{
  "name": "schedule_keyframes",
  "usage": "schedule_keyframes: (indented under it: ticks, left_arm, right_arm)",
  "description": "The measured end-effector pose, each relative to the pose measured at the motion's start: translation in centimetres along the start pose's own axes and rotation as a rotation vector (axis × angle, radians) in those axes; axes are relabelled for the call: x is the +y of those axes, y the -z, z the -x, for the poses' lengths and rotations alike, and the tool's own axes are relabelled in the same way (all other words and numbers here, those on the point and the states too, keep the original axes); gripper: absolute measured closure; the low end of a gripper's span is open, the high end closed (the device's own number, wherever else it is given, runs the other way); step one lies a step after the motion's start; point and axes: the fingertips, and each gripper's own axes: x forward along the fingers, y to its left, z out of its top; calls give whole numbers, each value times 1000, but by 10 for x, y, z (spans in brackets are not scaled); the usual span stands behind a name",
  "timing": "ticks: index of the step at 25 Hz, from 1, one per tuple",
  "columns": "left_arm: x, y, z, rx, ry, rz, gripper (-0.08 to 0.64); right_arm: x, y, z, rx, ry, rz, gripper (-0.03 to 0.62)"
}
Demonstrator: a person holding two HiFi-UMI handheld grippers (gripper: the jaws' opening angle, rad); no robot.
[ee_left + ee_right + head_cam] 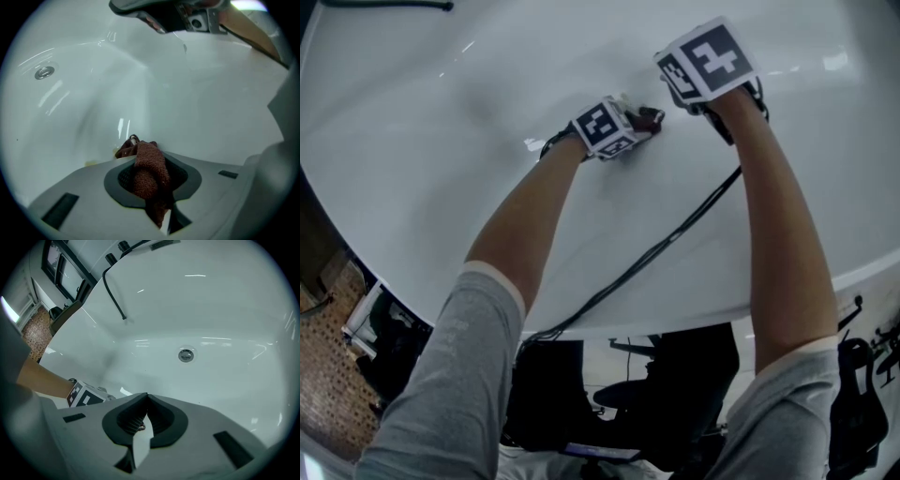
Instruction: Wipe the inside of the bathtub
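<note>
Brown cloth [150,176] clamped in left gripper [146,157] (inside white bathtub [211,103]).

My head camera looks steeply down over both forearms into the bathtub [441,141] from well above. The camera on my left tongs [140,151] sits low behind the jaws, over the cloth [150,173] they pinch. It is close to the tub wall, with the drain [44,72] ahead-left. My right tongs [146,398] carry a camera facing that same drain, with the left tongs' marker cube [83,395] at its left.
</note>
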Motion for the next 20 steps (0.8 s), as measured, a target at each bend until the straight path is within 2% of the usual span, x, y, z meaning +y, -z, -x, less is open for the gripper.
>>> schedule_keyframes:
  ticks: [2, 4, 8, 12, 16, 20]
  left_arm:
    - [2, 18, -2, 59, -38, -44, 474]
    - [6, 34, -4, 99, -85, -51, 474]
    - [18, 43, -4, 104, -156, -37, 474]
    - [25, 26, -12, 97, -190, -73, 472]
    - [33, -6, -21, 53, -208, -117, 469]
    - [41, -24, -24, 83, -235, -178, 469]
  right_arm:
    - [3, -1, -1, 4, -4, 10, 588]
    - [6, -3, -1, 5, -6, 23, 588]
    - [10, -7, -2, 11, -6, 36, 588]
    - [9, -10, -1, 8, -1, 36, 588]
    - [10, -19, 4, -9, 3, 47, 588]
    - [12, -30, 6, -22, 11, 63, 588]
